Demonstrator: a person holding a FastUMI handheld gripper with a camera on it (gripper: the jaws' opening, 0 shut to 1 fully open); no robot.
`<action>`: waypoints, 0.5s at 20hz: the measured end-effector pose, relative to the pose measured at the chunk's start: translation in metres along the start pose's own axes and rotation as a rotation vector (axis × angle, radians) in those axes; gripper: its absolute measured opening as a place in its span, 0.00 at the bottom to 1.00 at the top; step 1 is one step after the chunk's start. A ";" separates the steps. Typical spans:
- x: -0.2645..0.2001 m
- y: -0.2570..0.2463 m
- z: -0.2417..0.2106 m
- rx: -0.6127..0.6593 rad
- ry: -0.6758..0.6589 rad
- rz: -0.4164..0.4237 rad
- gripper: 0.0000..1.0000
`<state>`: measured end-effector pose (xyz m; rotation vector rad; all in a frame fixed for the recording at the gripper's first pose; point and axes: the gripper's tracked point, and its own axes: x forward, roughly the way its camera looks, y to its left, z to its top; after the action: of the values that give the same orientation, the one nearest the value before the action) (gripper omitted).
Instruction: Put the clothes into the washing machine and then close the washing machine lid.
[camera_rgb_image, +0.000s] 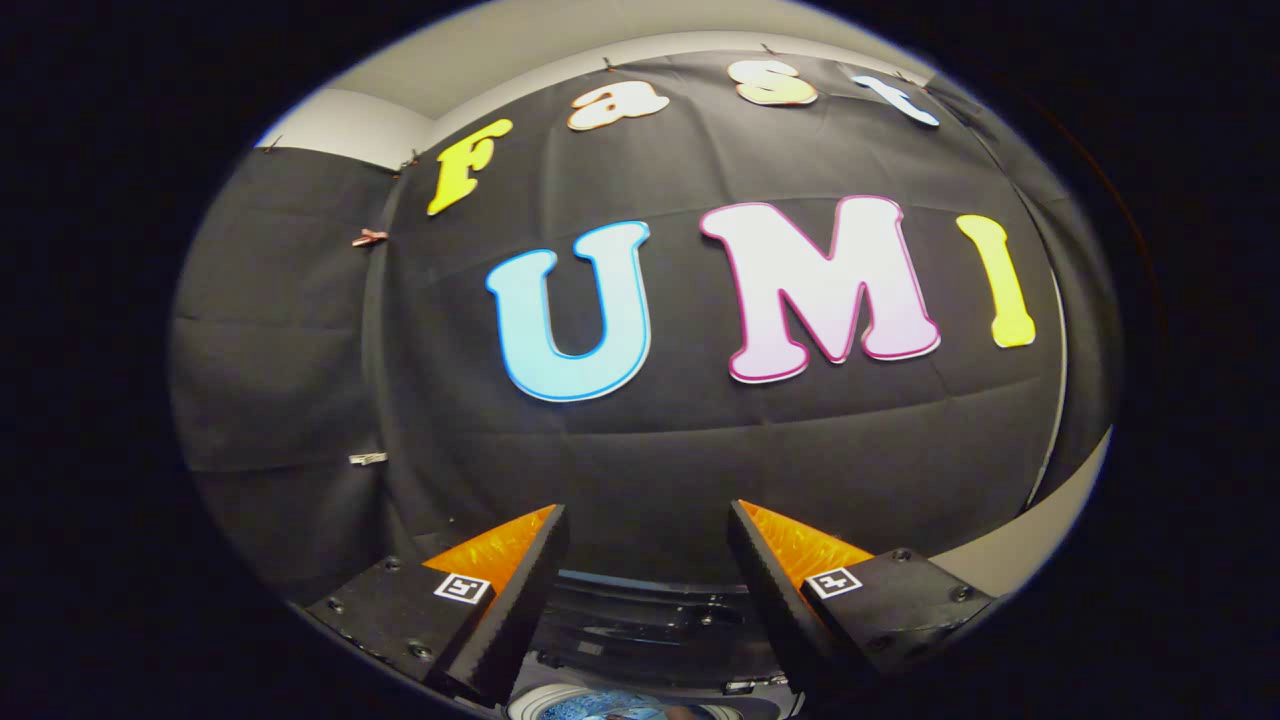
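Orange and black, my gripper (648, 525) sits with its two fingers spread wide apart, nothing between them. I see the left finger (505, 590) and the right finger (790, 585) both angled up toward the black cloth wall (650, 450), which hangs well beyond the tips. Each finger carries a small square marker on its black base. Low down, between the fingers and below them, I can make out the washing machine (650, 625): a dark top panel with a pale round rim just under it. Inside that rim there is a patch of blue (610, 708), which may be the clothes, though I cannot tell for sure. Whether the lid is up I cannot tell from here. Far left, a clip (368, 238) pins the cloth.
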<state>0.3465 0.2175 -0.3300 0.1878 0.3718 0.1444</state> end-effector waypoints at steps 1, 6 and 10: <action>0.005 -0.006 -0.003 0.004 0.013 -0.023 0.98; 0.021 -0.036 -0.020 0.014 0.094 -0.119 0.99; 0.028 -0.047 -0.034 0.000 0.151 -0.158 0.98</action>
<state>0.3644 0.1818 -0.3809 0.1470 0.5352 0.0023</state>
